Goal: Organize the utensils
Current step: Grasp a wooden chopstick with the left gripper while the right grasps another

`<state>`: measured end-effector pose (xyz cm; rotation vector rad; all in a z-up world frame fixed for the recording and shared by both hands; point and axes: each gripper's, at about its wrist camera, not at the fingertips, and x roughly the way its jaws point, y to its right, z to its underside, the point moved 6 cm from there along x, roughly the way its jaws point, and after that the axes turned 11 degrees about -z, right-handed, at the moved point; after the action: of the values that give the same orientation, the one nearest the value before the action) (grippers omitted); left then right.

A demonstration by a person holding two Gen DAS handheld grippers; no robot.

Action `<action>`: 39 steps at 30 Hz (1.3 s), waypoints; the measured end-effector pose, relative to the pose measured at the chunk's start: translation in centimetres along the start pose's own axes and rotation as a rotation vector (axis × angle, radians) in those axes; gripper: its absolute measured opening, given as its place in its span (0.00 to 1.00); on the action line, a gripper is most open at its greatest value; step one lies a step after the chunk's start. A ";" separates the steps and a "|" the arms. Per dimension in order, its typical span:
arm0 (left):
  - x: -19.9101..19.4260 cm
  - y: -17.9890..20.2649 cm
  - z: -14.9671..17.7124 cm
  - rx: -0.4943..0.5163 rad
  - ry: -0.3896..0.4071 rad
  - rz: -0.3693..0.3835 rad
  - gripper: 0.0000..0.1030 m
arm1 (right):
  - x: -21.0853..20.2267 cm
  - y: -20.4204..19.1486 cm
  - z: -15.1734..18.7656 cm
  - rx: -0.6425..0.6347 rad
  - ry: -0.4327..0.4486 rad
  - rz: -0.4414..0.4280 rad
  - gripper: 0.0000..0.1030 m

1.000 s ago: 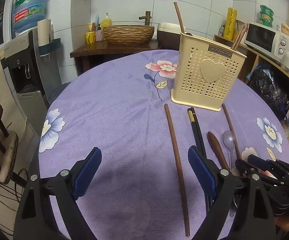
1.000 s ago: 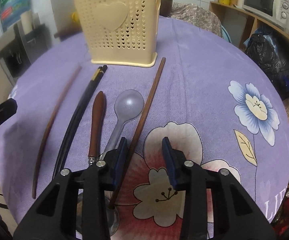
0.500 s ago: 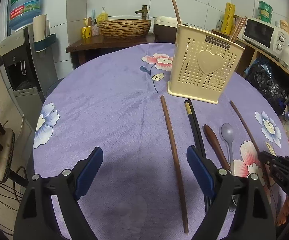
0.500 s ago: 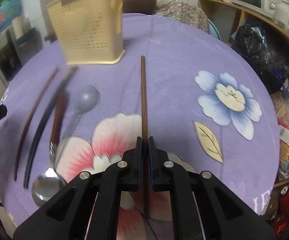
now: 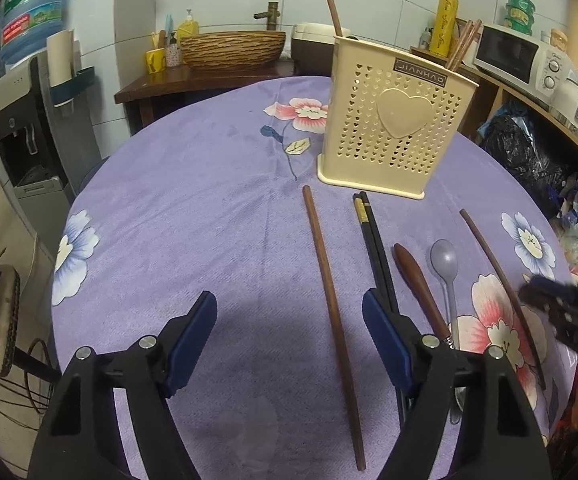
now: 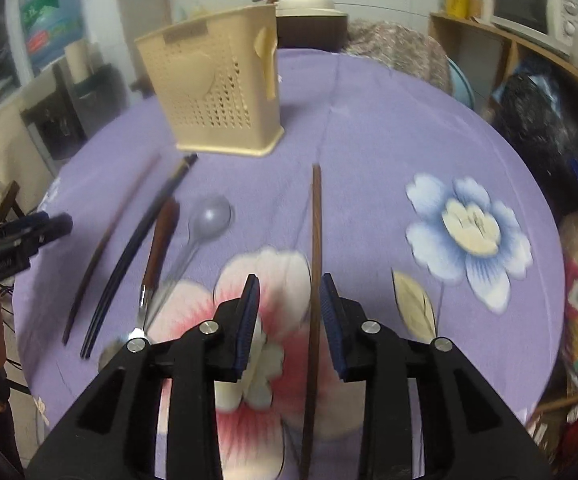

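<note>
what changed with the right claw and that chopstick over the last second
The right claw shut on the brown chopstick half a second ago and swung it straighter, away from the grey spoon. Its jaws are now opening and no longer clamp the chopstick between them. The left claw is closing, not gripping. The holder and the other utensils stayed put.

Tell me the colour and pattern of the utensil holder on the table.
The utensil holder is cream-yellow plastic, perforated with small heart-shaped holes and bearing one large raised heart. The left wrist view shows it best.

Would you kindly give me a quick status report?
Right gripper opening, brown chopstick between its pads. Left gripper closing, empty. Utensil holder unobstructed.
</note>
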<state>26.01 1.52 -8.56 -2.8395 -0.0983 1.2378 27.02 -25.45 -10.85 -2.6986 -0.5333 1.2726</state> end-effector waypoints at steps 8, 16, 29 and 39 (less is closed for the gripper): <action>3.2 1.0 -2.3 0.052 -0.075 0.023 0.59 | 3.5 1.9 -3.5 -0.005 -0.065 -0.021 0.31; 6.4 2.9 -4.1 0.065 -0.125 0.025 0.49 | 4.6 2.8 -4.4 0.025 -0.068 -0.053 0.31; 9.0 3.3 -5.4 0.066 -0.129 -0.049 0.46 | 6.7 3.1 -5.6 -0.010 -0.095 0.003 0.30; 10.0 4.0 -6.7 0.058 -0.132 -0.069 0.28 | 7.9 2.7 -6.9 -0.004 -0.093 0.024 0.15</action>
<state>37.81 -1.83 -11.56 -2.6804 -0.1598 1.3882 37.68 -24.84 -12.81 -2.6676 -0.5154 1.4099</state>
